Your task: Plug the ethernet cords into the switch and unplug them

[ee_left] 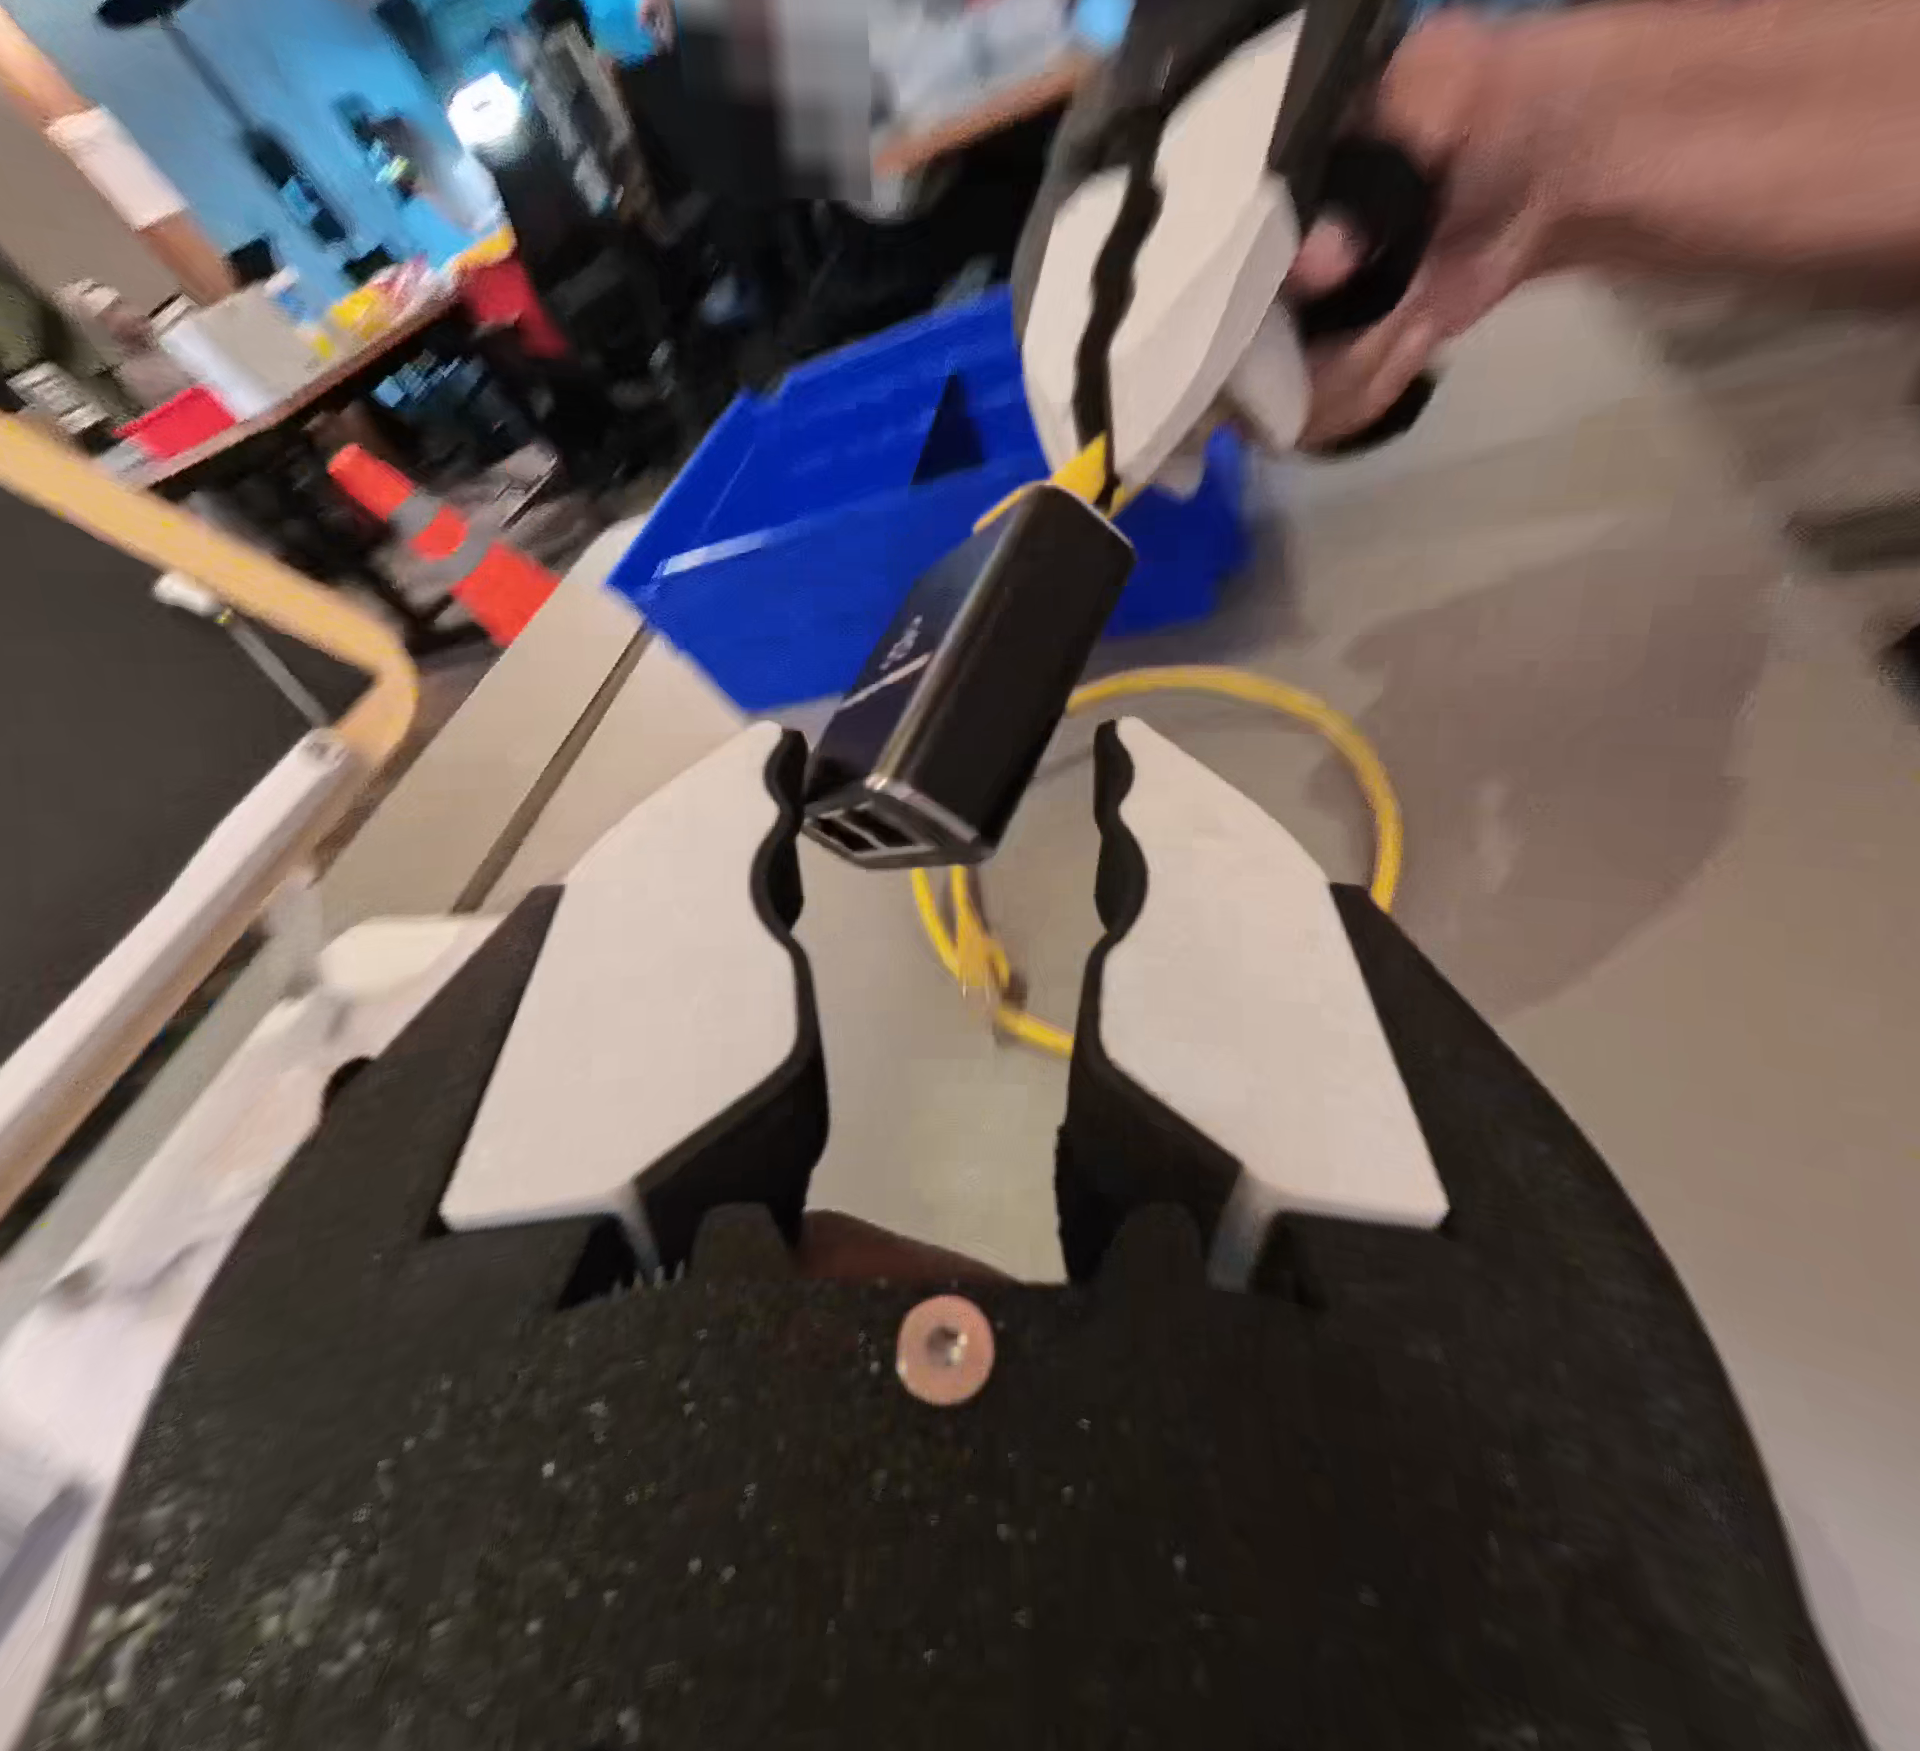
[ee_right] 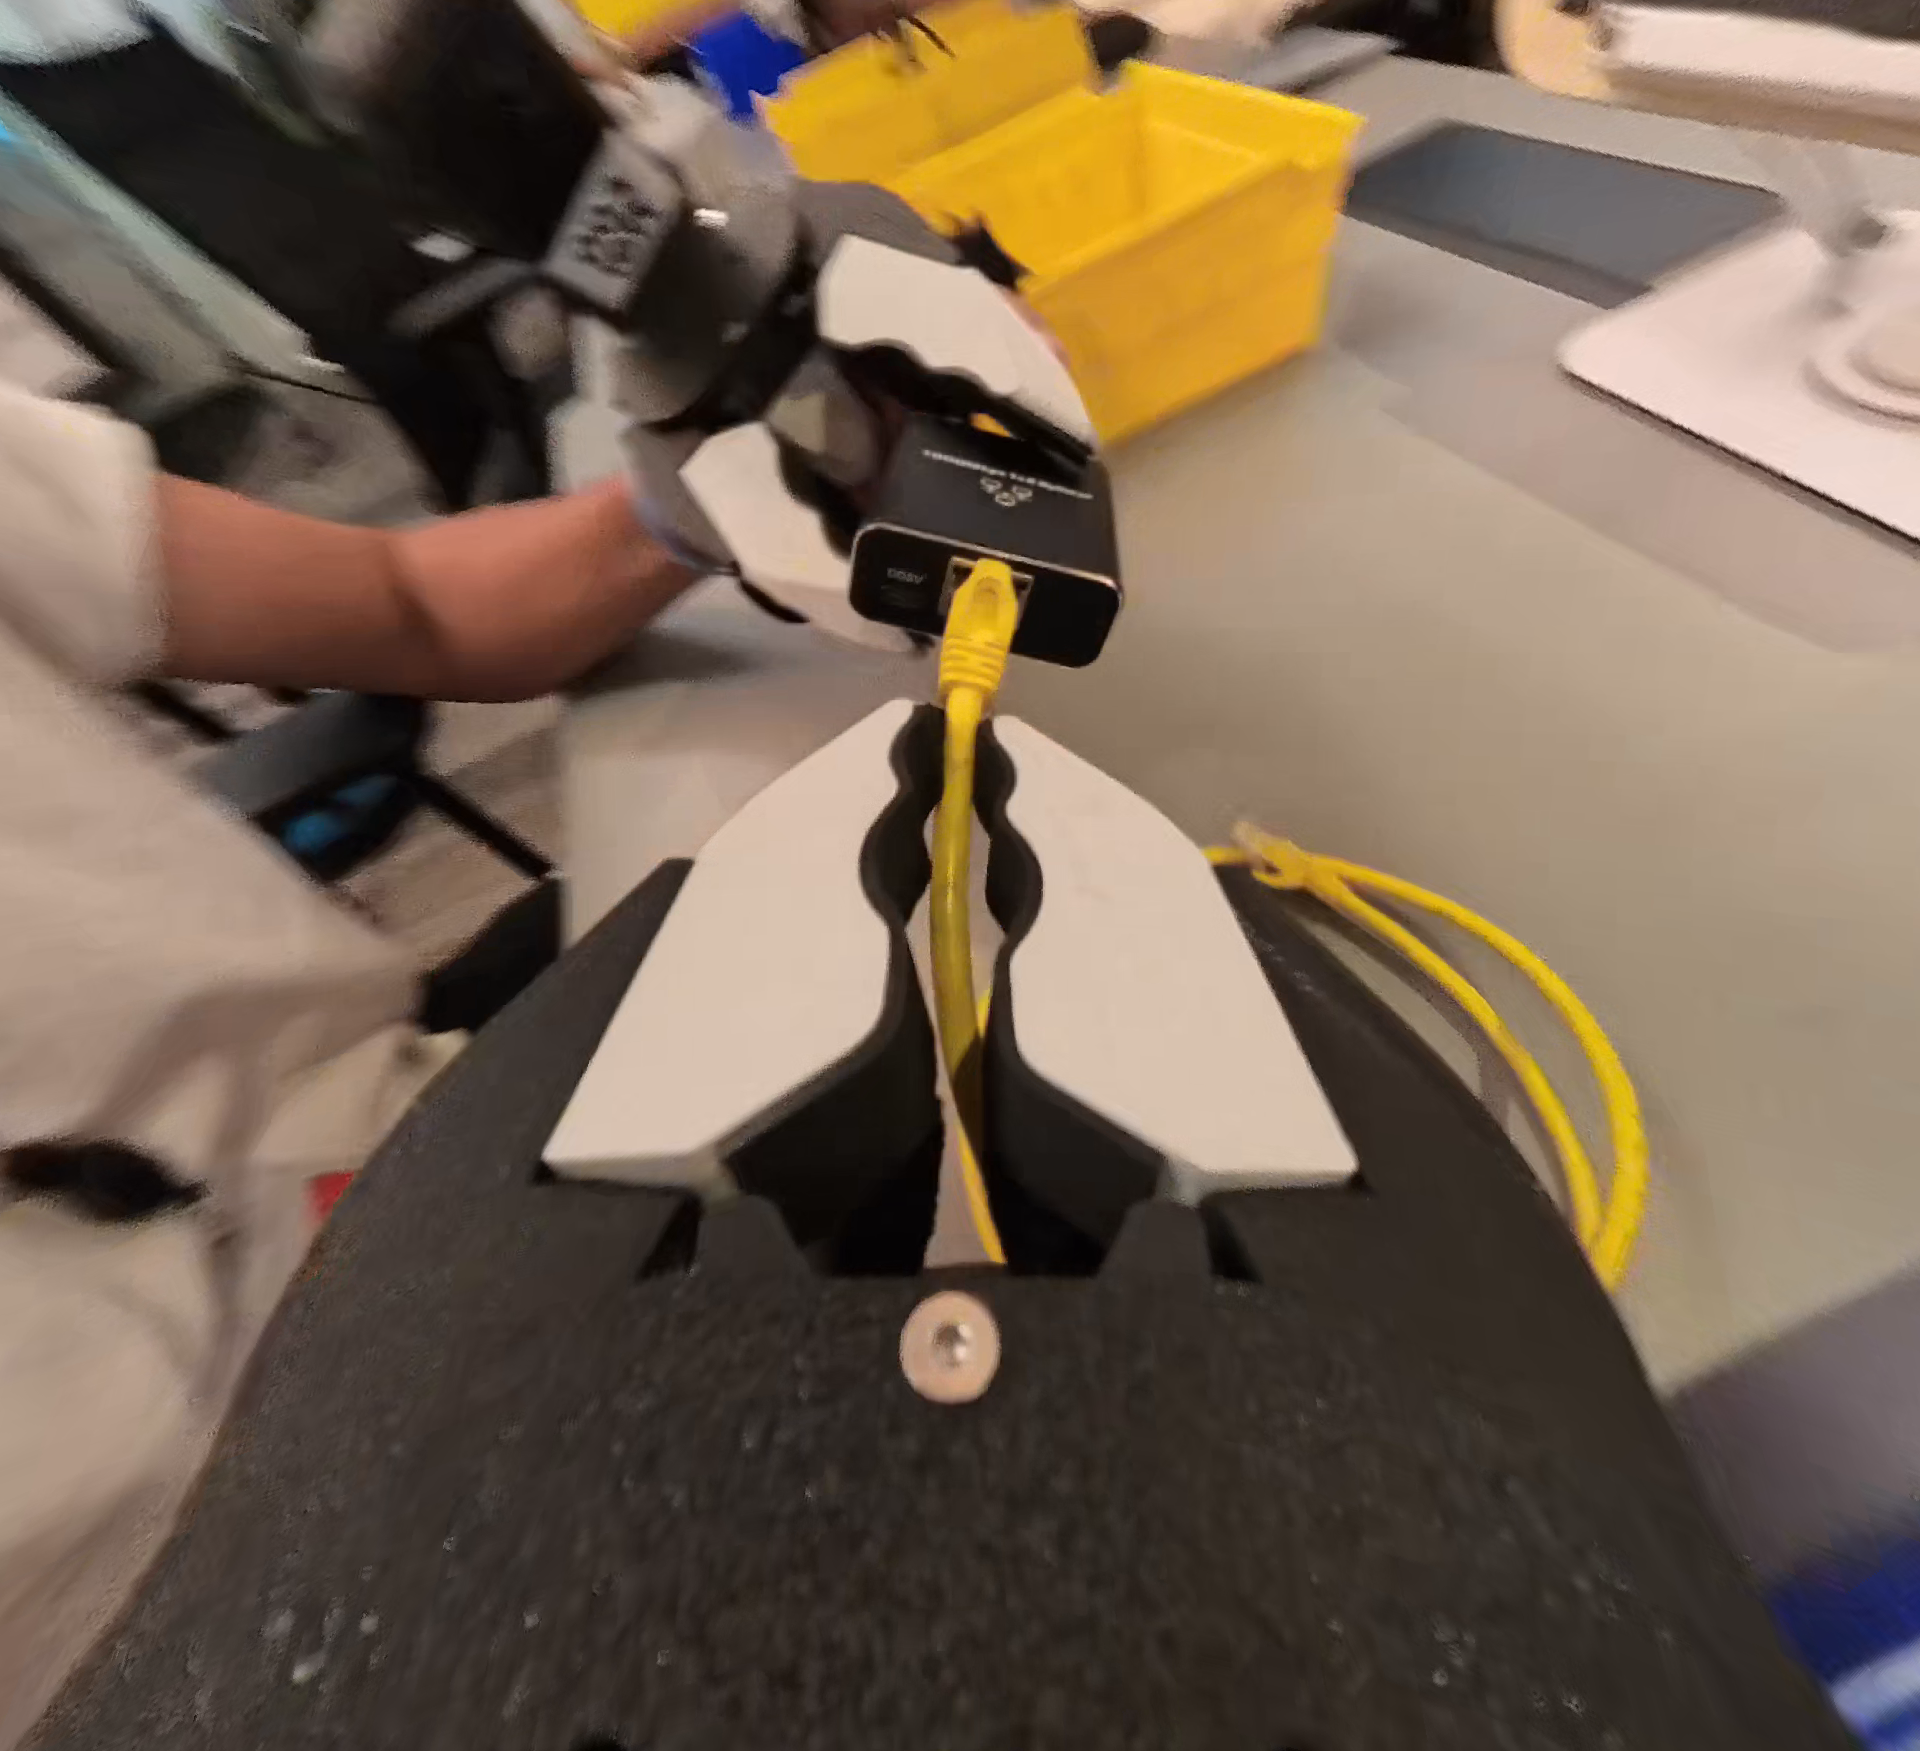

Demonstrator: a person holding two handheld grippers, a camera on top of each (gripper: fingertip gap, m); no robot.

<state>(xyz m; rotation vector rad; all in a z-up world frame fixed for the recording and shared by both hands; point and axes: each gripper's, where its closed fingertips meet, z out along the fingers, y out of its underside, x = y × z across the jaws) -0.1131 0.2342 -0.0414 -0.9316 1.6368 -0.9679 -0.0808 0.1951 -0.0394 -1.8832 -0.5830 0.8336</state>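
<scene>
Left wrist view: the left gripper (ee_left: 948, 766) stands wide, holding nothing; the black switch (ee_left: 966, 683) hangs at twelve o'clock, one corner touching its left finger.

Right wrist view: the right gripper (ee_right: 954, 745) is clamped on a yellow ethernet cord (ee_right: 954, 880), plug seated (so one is in). A second cord (ee_right: 1496, 974) lies at three o'clock, seemingly still to plug, and the unplugging remains.

Each gripper, the left gripper (ee_left: 945, 802) and the right gripper (ee_right: 954, 745), has a rough black body with pale speckles and one round silver screw (ee_left: 943, 1355) in the middle near the camera. Its two fingers (ee_left: 665, 963) are flat pale grey plates with wavy black pads on the inner edges. The person wears a loose white sleeve (ee_right: 73, 538).
</scene>
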